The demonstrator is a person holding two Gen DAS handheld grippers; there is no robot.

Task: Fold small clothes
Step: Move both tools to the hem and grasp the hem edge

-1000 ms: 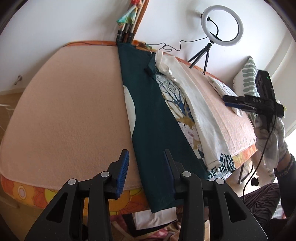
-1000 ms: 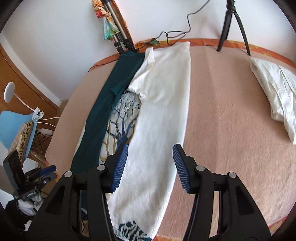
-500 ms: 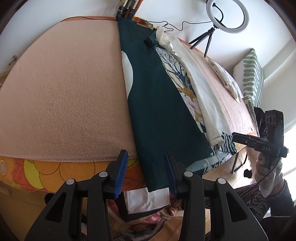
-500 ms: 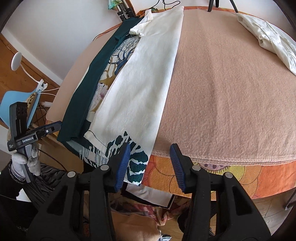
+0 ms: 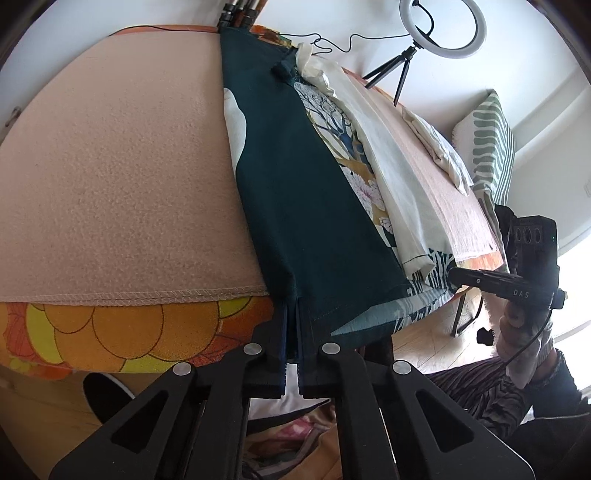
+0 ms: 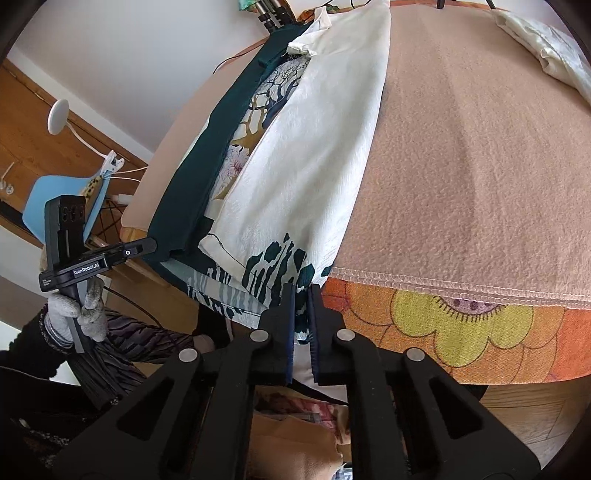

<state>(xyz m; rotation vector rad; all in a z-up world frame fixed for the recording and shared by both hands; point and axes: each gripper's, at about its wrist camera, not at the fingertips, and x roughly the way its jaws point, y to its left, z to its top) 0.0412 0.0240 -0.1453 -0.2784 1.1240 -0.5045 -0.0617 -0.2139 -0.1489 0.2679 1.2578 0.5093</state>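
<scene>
A long garment (image 5: 303,192), dark green on one side and cream with a tree and flower print on the other, lies folded lengthwise down the peach blanket; it also shows in the right wrist view (image 6: 306,147). Its hem hangs over the table's near edge. My left gripper (image 5: 291,325) is shut on the dark green hem corner. My right gripper (image 6: 301,306) is shut on the cream printed hem corner. Each gripper shows in the other's view, the right one (image 5: 509,284) and the left one (image 6: 92,258).
A peach blanket (image 5: 110,166) covers an orange floral cloth (image 6: 461,325) on the table. A folded cream garment (image 6: 546,48) lies at the far right. A ring light on a tripod (image 5: 439,29) stands at the back. A blue chair (image 6: 62,199) stands left of the table.
Both grippers came down to the table's near edge and closed on the garment's hem corners; they were open before.
</scene>
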